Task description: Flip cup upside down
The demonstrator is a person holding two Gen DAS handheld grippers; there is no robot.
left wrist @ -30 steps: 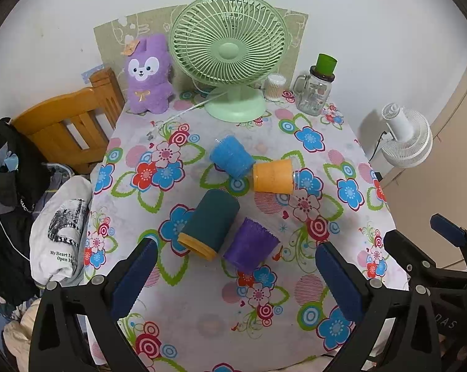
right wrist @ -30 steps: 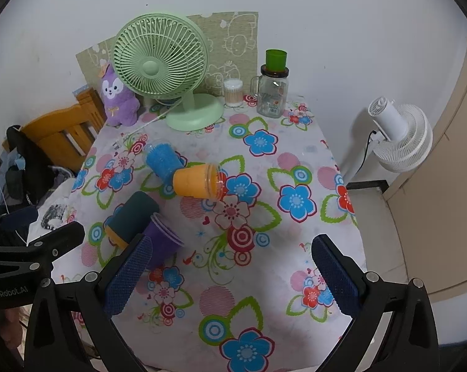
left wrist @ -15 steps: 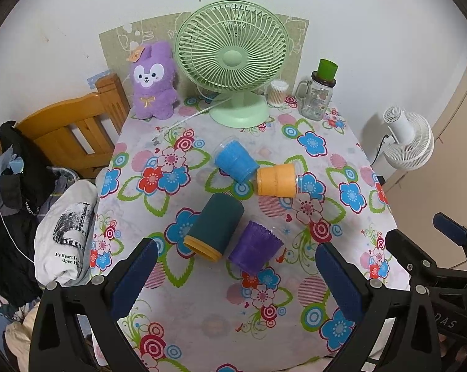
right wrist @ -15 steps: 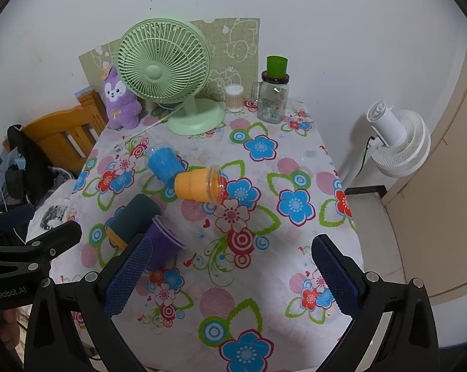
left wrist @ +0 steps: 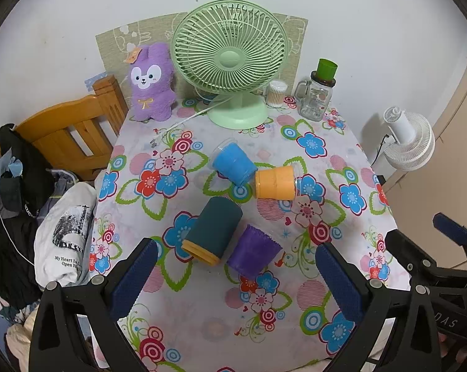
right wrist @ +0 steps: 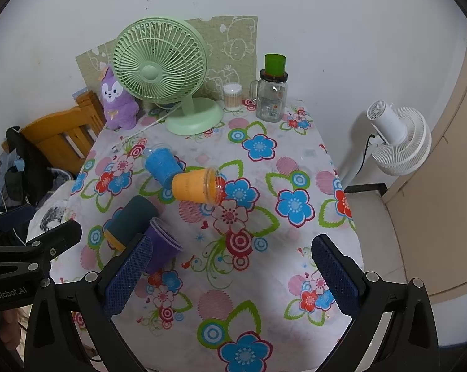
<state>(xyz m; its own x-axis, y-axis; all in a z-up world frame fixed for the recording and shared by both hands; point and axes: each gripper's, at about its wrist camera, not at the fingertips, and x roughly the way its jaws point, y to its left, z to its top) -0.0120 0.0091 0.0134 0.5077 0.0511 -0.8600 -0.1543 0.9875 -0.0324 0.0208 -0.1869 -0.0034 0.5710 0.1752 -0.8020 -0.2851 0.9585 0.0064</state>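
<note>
Several cups lie on their sides on the flowered tablecloth (left wrist: pixel 202 319): a dark teal cup (left wrist: pixel 213 229) with an orange rim, a purple cup (left wrist: pixel 253 252), a blue cup (left wrist: pixel 233 162) and an orange cup (left wrist: pixel 275 183). They also show in the right wrist view: teal (right wrist: pixel 133 220), purple (right wrist: pixel 162 248), blue (right wrist: pixel 162 164), orange (right wrist: pixel 194 186). My left gripper (left wrist: pixel 233 282) is open and empty, above the table's near edge, just short of the teal and purple cups. My right gripper (right wrist: pixel 232 272) is open and empty, to the right of the purple cup.
A green desk fan (left wrist: pixel 233 62), a purple plush toy (left wrist: pixel 151 83), a cotton-swab jar (left wrist: pixel 277 93) and a glass mug jar (left wrist: pixel 318 96) stand at the table's back. A wooden chair (left wrist: pixel 72 130) with clothes is left; a white fan (left wrist: pixel 408 142) is right.
Both grippers have drawn back and risen slightly, so the table and cups sit a little farther and lower in view. The cups have not moved. Both grippers stay open.
</note>
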